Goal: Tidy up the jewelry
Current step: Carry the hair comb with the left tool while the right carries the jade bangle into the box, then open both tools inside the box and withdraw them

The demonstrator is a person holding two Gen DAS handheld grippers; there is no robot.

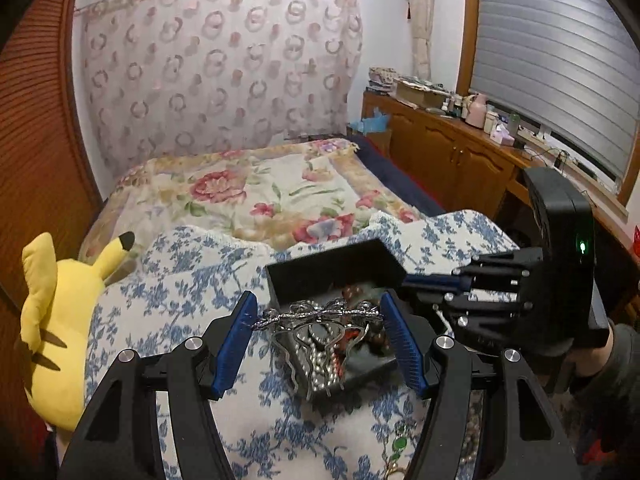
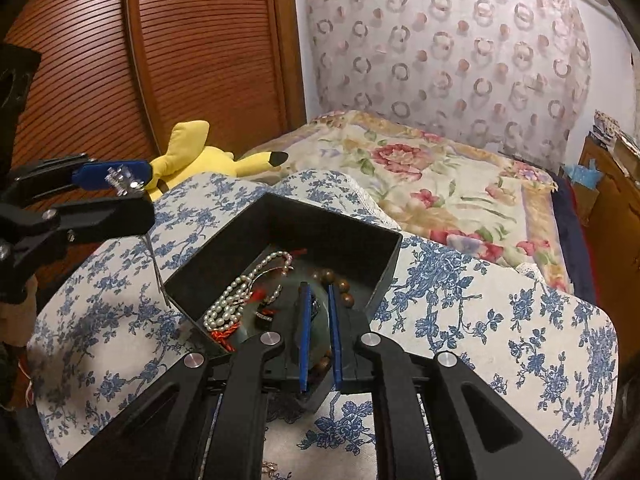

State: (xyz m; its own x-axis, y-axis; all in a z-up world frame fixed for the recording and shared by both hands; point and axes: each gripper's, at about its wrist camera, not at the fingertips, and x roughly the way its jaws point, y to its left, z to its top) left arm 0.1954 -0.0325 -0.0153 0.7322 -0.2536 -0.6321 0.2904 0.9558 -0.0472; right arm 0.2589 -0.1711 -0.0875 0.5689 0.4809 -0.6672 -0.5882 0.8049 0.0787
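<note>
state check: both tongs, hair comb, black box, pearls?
left tongs: shut on silver hair comb, raised over the box
right tongs: nearly closed, down inside the box, grip unclear
silver hair comb: held, prongs hanging down
black box: open, lidless
pearl strand: heaped in box

Black open-topped jewelry box (image 2: pixel 340 236) resting on the blue-flowered cloth, holding a white pearl strand (image 2: pixel 232 300) at its left, brown wooden beads (image 2: pixel 340 284) at its right, and red cord. Silver hair comb (image 1: pixel 320 316), ornate top, wavy prongs hanging downward (held above the box's near edge).
</note>
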